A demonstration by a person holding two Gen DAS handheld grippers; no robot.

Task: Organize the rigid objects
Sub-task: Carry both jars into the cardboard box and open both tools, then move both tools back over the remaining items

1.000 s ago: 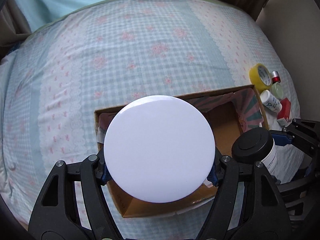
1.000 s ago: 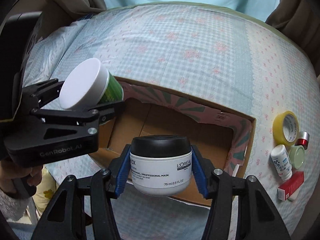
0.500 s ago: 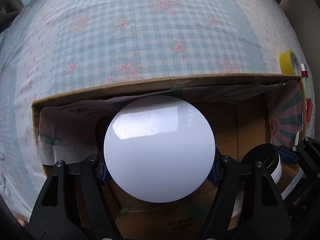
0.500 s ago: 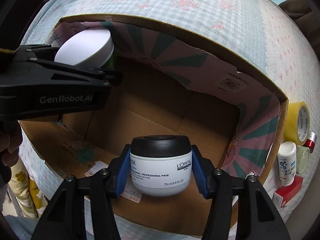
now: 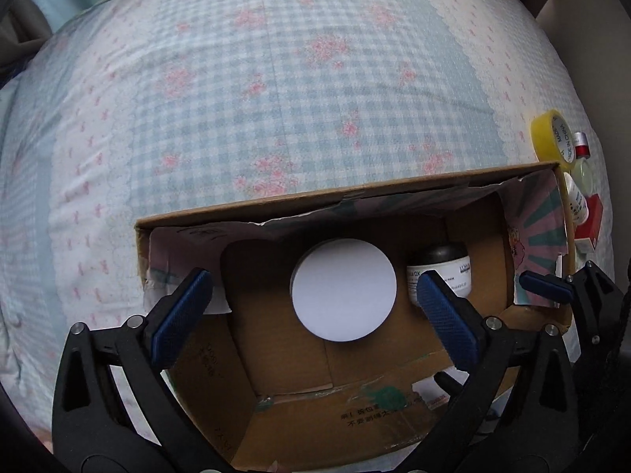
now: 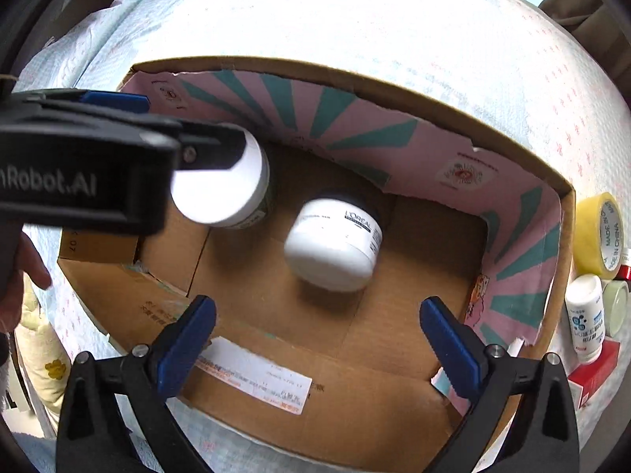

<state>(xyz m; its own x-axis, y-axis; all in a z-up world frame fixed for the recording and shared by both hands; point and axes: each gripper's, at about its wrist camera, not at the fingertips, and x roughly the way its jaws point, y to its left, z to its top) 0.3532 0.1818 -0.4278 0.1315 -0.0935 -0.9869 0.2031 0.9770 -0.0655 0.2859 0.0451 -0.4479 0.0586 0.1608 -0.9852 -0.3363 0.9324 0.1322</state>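
An open cardboard box [image 5: 355, 406] [image 6: 355, 358] lies on the checked bedspread. Inside it stands a green jar with a white lid [image 5: 343, 289] [image 6: 221, 189]. Next to it lies a white L'Oreal jar with a black lid [image 5: 443, 272] [image 6: 335, 246], tipped on the box floor. My left gripper [image 5: 313, 319] is open and empty, just above the white-lidded jar. My right gripper [image 6: 317, 341] is open and empty, above the near side of the box, behind the L'Oreal jar.
Right of the box lie a yellow tape roll [image 6: 601, 234] [image 5: 552, 142], a small white bottle [image 6: 585, 317], a pale green pot [image 6: 617, 303], a red-capped item [image 5: 581, 146] and a red carton [image 6: 595, 370]. The left gripper's body [image 6: 79, 173] hangs over the box's left part.
Both grippers have opened and let go of their jars, which now rest inside the box. Both grippers have pulled back a little.
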